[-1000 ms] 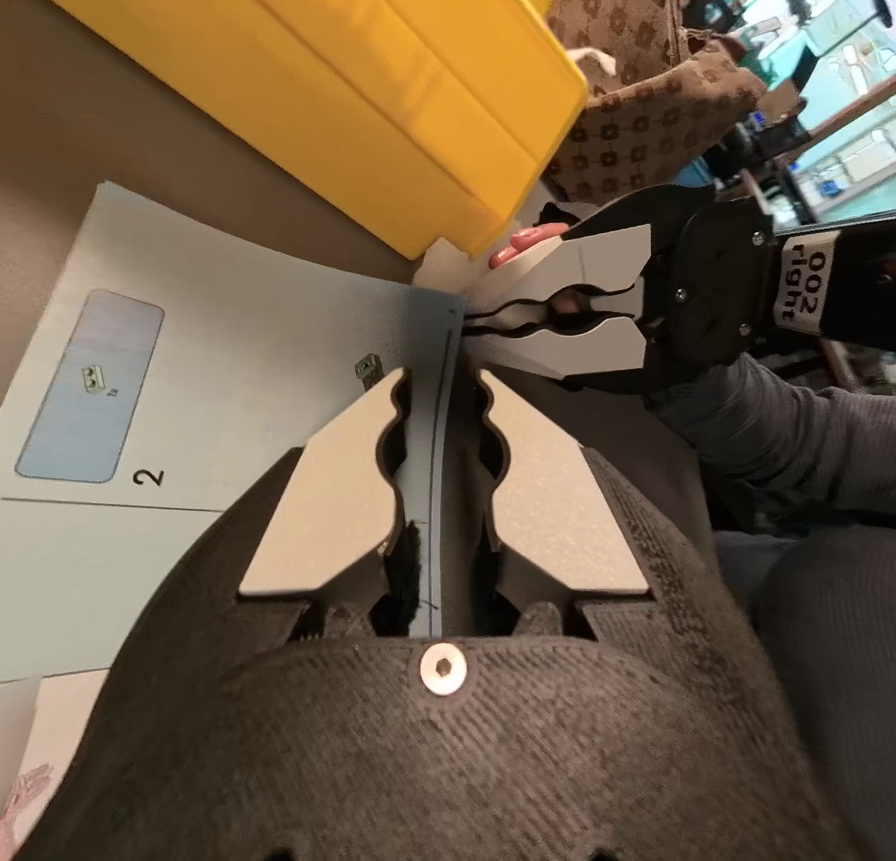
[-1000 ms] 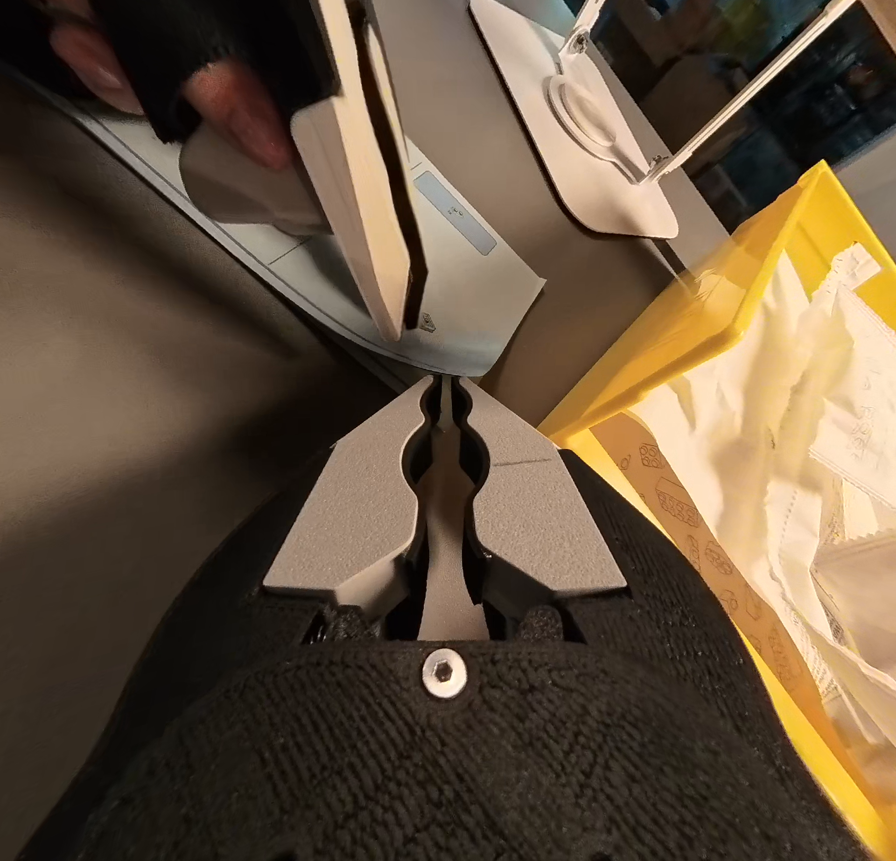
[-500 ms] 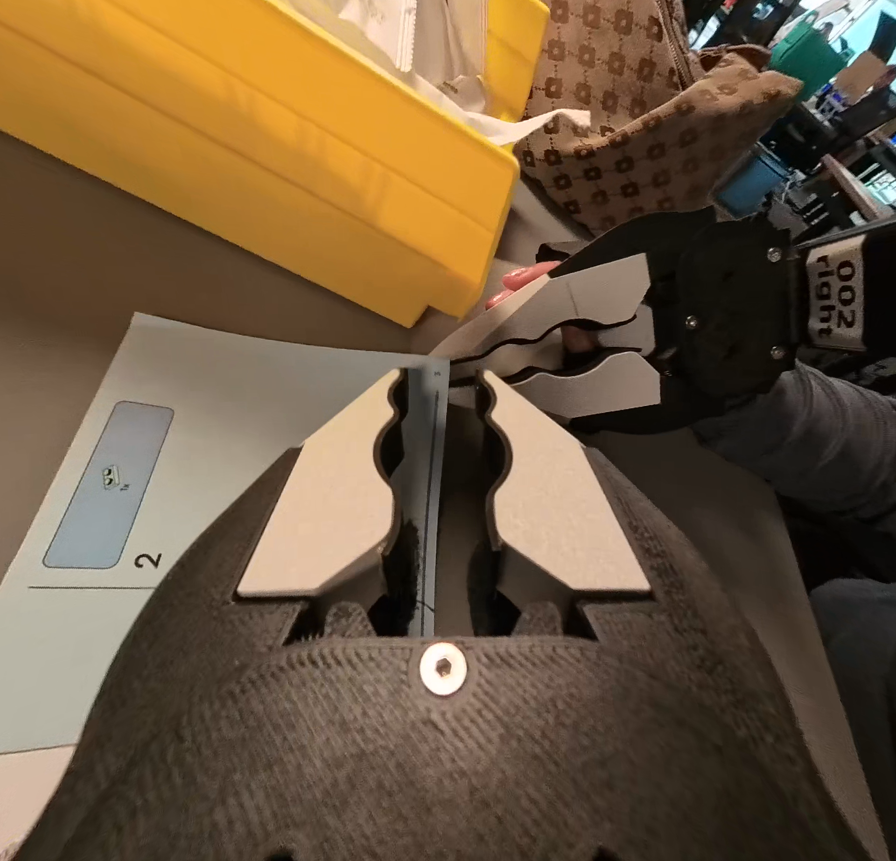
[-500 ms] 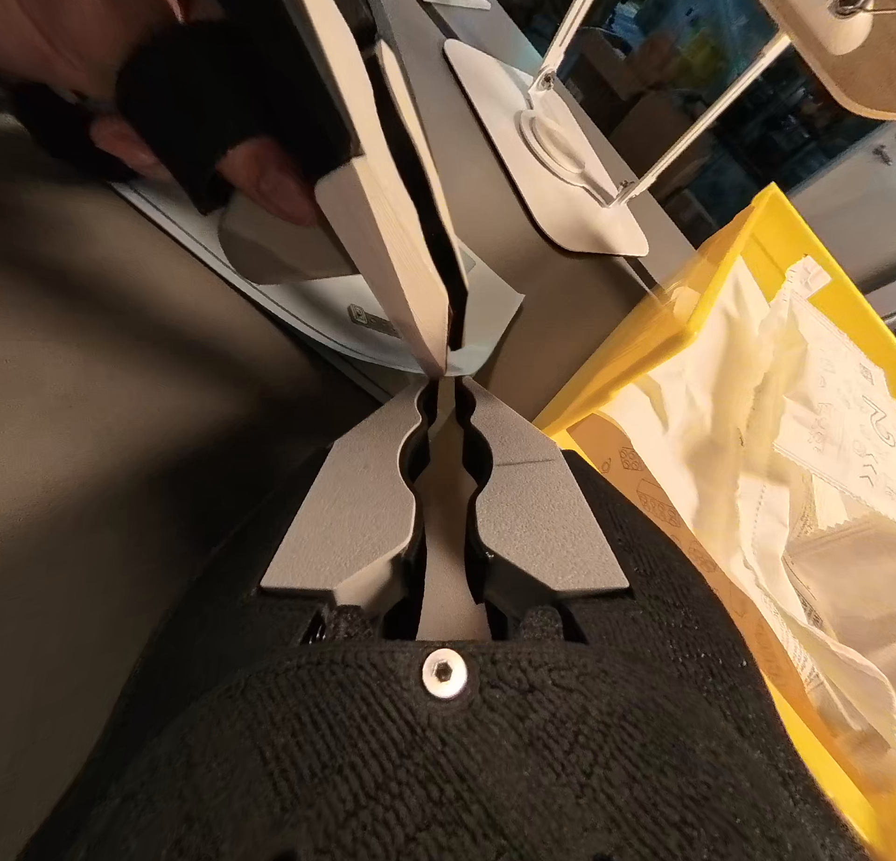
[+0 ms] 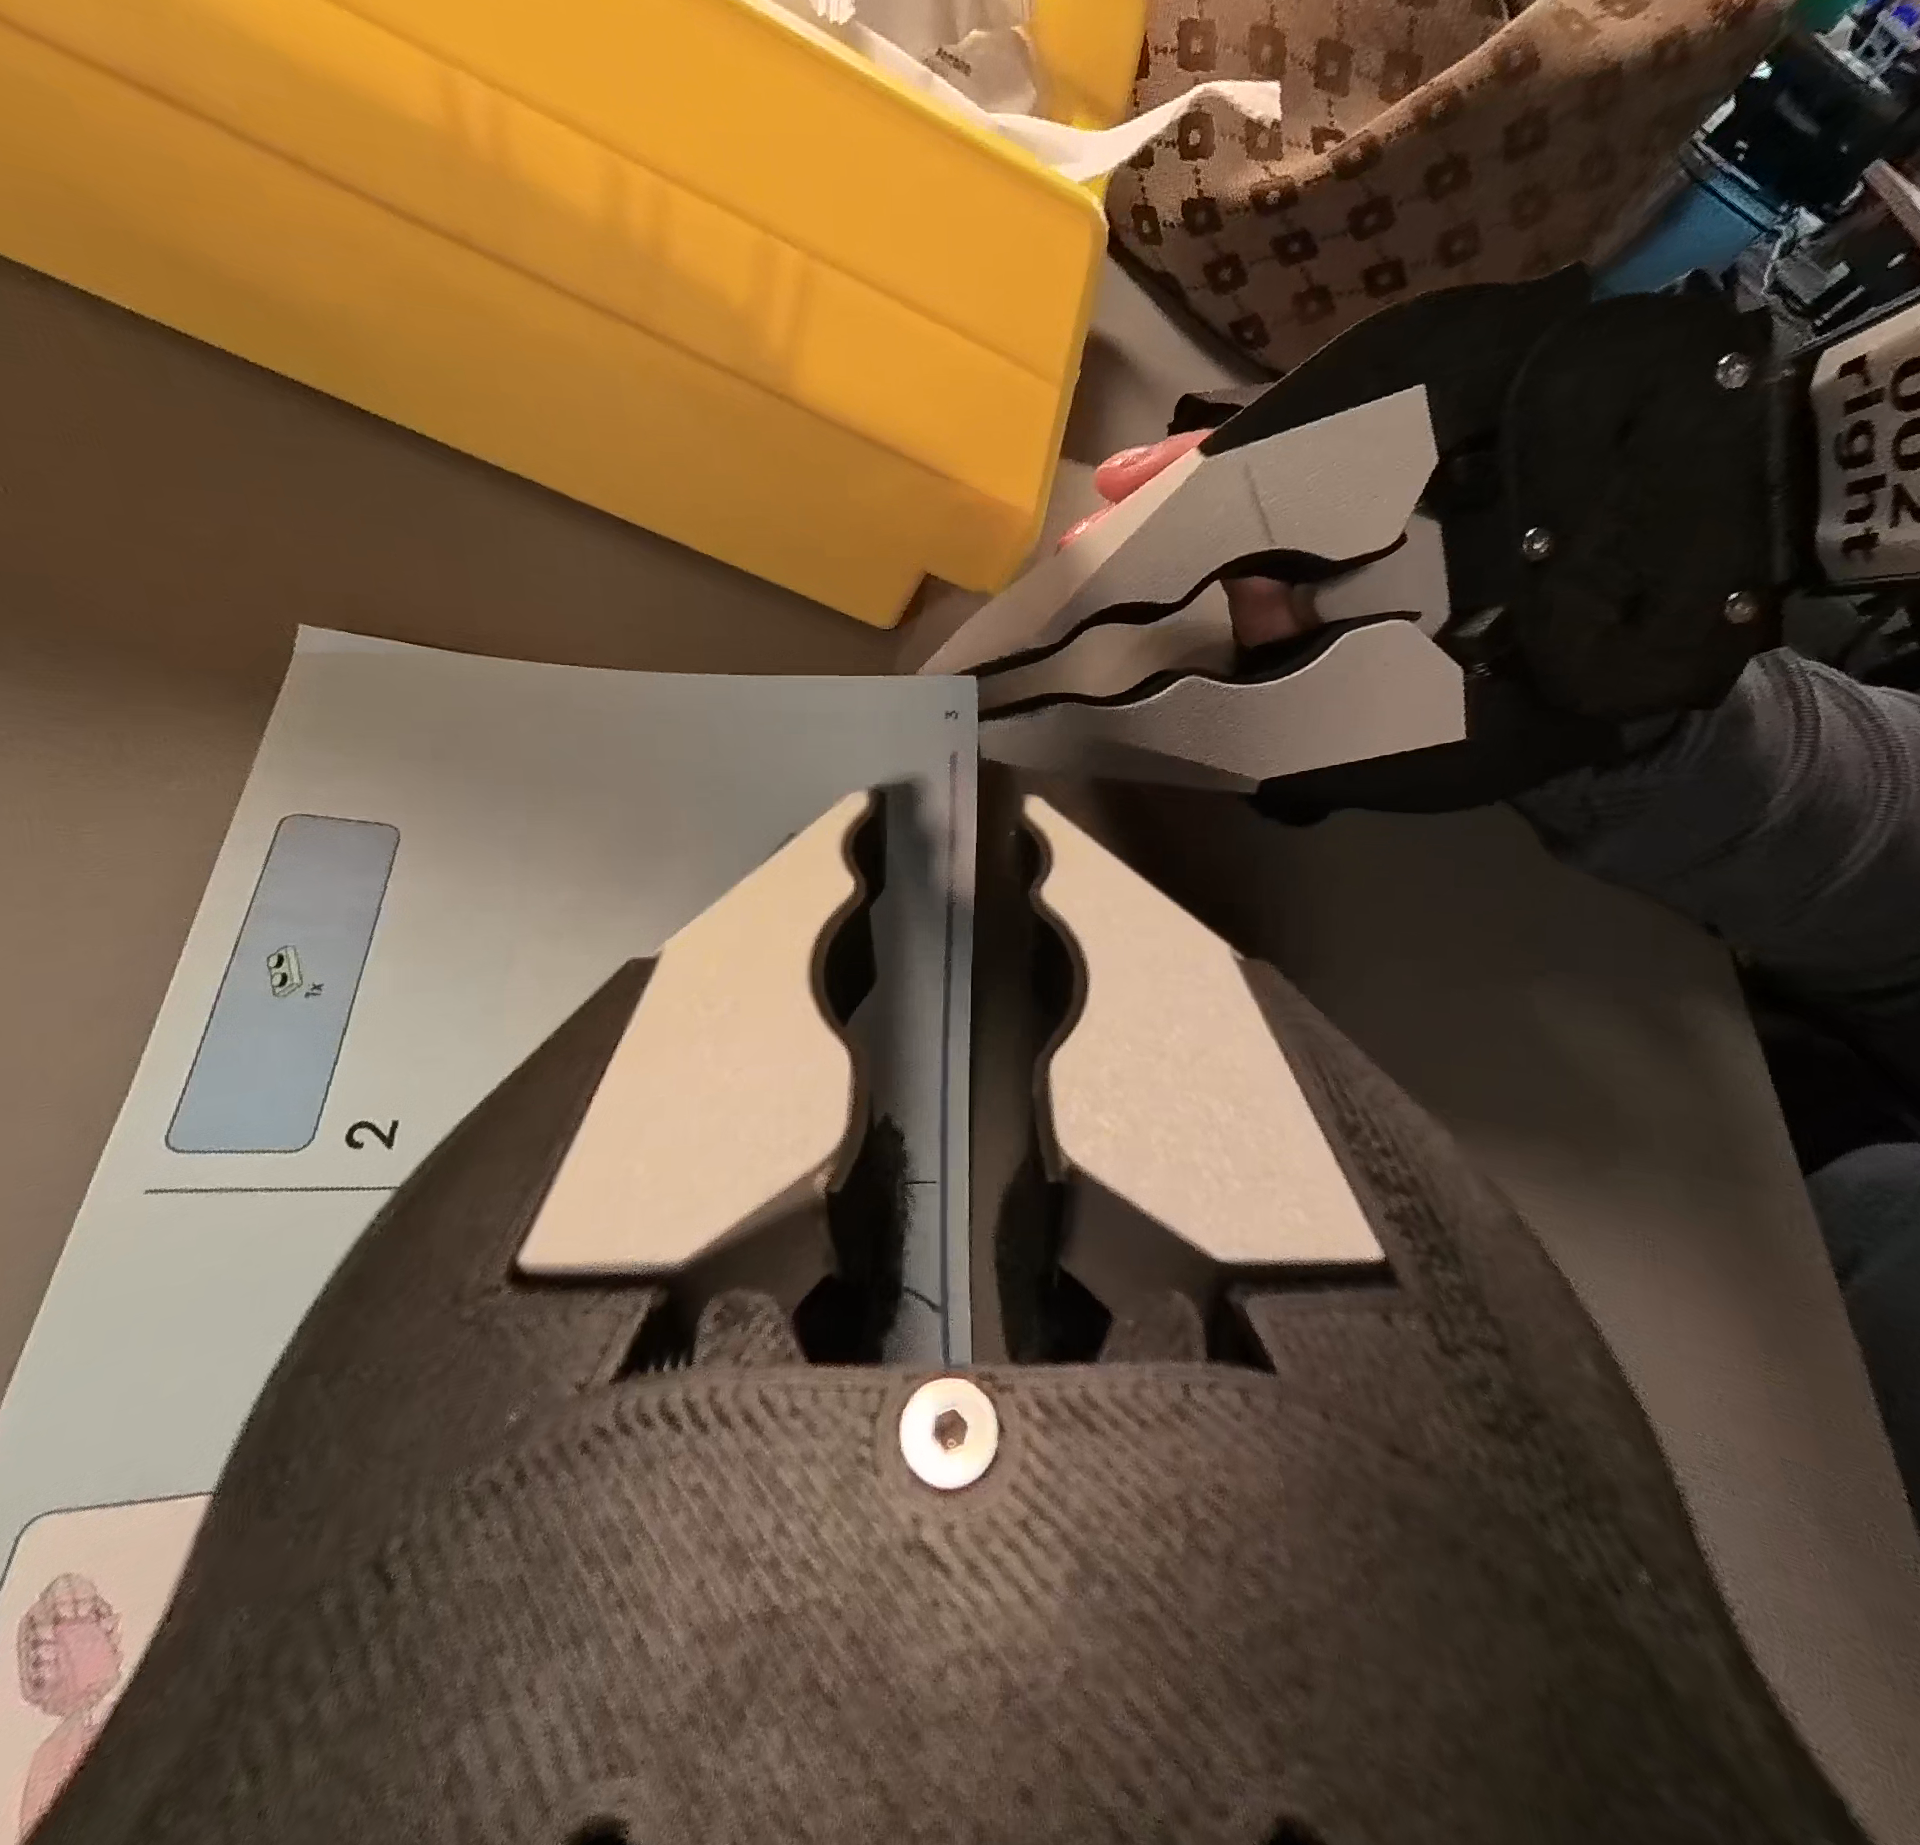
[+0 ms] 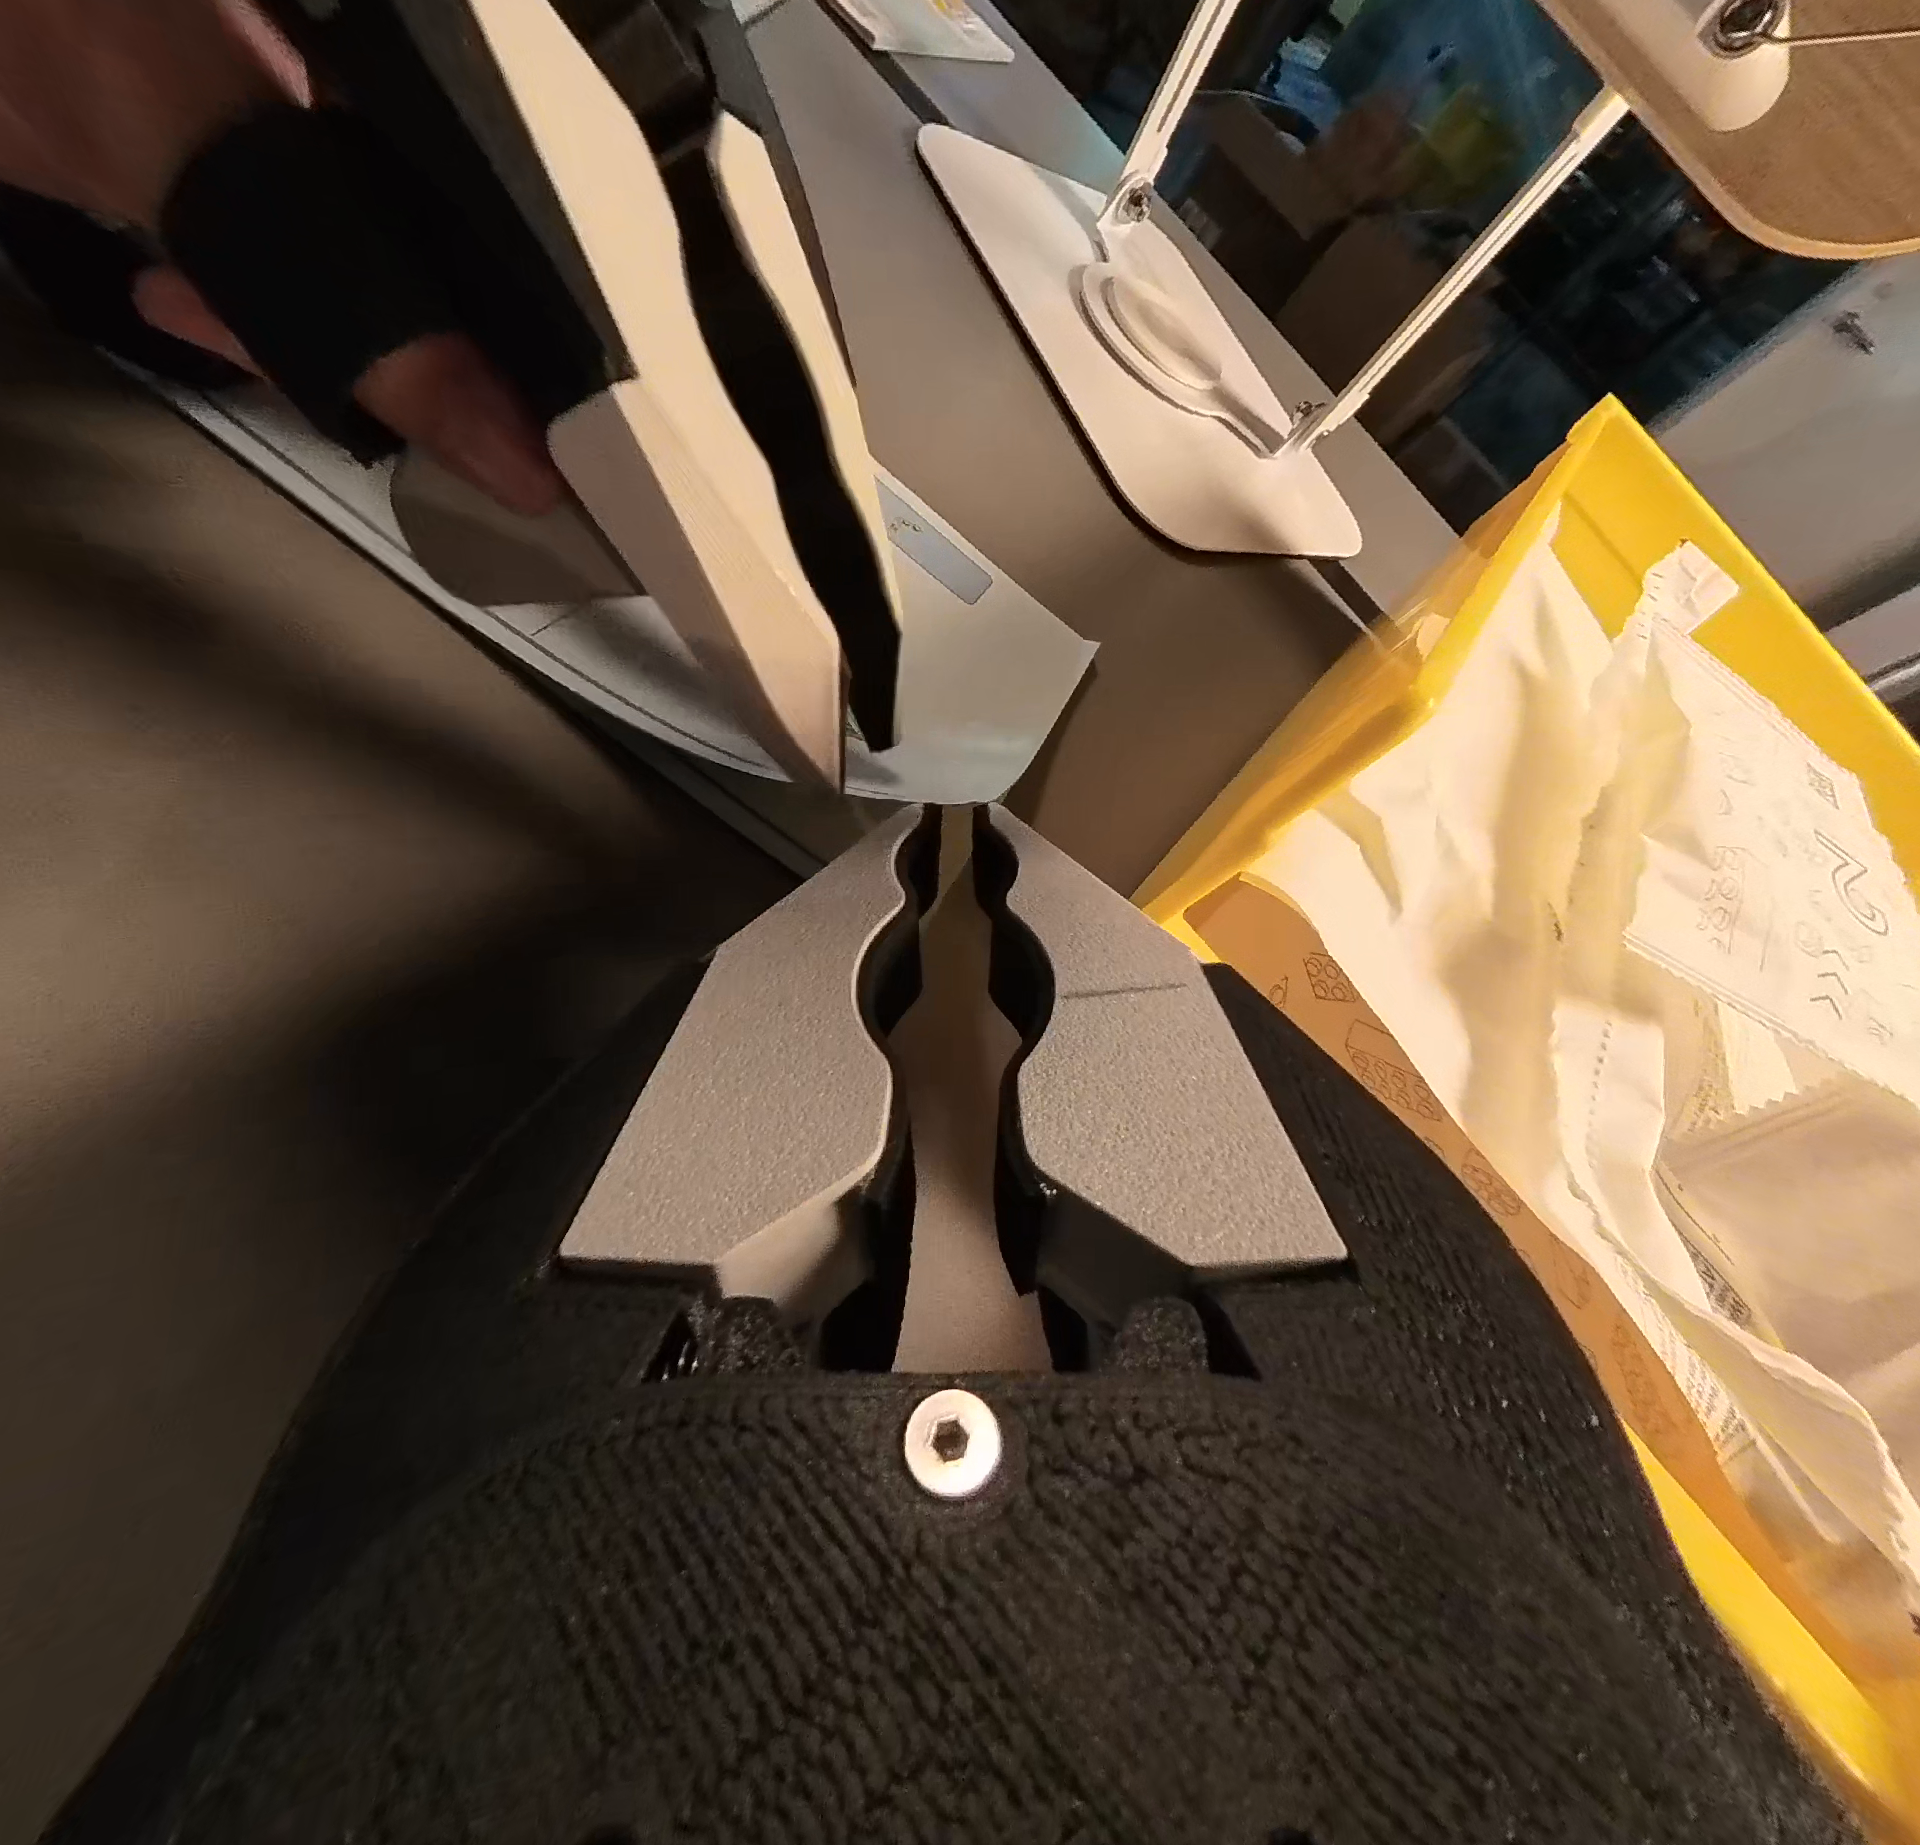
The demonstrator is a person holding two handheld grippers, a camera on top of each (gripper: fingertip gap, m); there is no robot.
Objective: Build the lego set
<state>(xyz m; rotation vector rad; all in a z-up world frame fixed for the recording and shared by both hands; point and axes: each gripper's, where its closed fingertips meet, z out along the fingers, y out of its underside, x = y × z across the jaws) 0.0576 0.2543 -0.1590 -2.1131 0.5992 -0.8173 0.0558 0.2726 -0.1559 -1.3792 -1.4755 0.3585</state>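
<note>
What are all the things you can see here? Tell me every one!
Bin: one, yellow, on the table behind the sheet.
Paper packets: several, white, crumpled inside the bin.
Instruction sheet: one, light blue, on the table, its corner curled up.
Patterned bag: one, brown, beside the bin.
Lamp: one, white, base on the table.
Table: one, grey-brown.
Left gripper: one, fingers apart, either side of the sheet's edge.
Right gripper: one, fingers nearly together, tips at the sheet's corner.
</note>
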